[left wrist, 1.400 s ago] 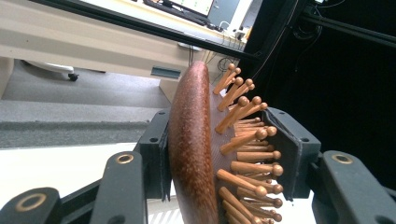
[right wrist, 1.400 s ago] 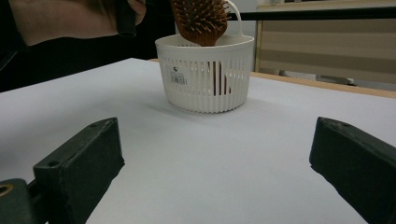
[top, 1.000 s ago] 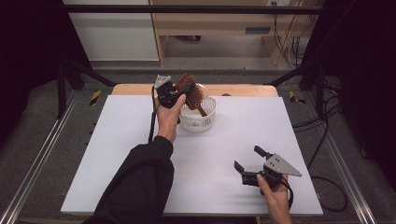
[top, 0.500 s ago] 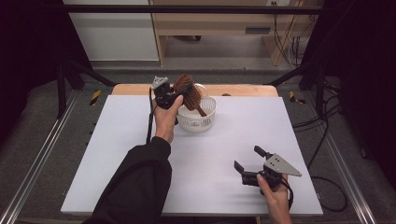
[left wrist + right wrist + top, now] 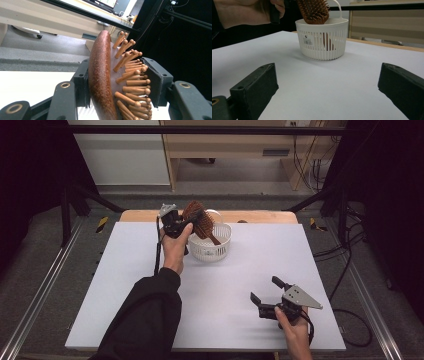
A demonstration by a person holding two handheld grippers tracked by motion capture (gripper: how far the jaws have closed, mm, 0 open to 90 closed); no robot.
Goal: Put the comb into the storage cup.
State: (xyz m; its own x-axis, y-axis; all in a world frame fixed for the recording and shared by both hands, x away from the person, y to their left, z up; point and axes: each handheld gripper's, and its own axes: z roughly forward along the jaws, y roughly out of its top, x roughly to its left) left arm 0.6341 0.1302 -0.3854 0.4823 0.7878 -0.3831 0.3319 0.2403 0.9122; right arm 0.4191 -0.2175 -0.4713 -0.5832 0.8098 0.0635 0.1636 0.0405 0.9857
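My left hand-held gripper [image 5: 186,222] is clamped on a brown wooden hairbrush [image 5: 198,220], and I hold it up at the far side of the white surface [image 5: 125,285], right over the white slatted basket [image 5: 212,247]. In the left gripper view the brush head [image 5: 102,80] stands on edge between the two black jaws: one pad presses its smooth rounded back, the other meets the tips of its wooden bristles [image 5: 130,75]. From above, the brush head sits just beyond my left hand [image 5: 175,247], and the handle [image 5: 212,237] slants down into the basket. In the right gripper view the bristled head [image 5: 314,11] shows at the basket's rim [image 5: 322,23], tilted, with the handle visible through the slats; I cannot tell whether it touches the basket's floor. The basket has a thin white loop handle [image 5: 337,7] and a small barcode label [image 5: 308,40] on its wall.

My right hand-held gripper [image 5: 270,292] rests low near the front right of the surface, well apart from the basket, with its jaws spread wide and nothing between them. Its grey three-cornered plate [image 5: 300,296] points towards the right edge. My left sleeve [image 5: 142,320] is dark and stretches up from the near edge of the surface.
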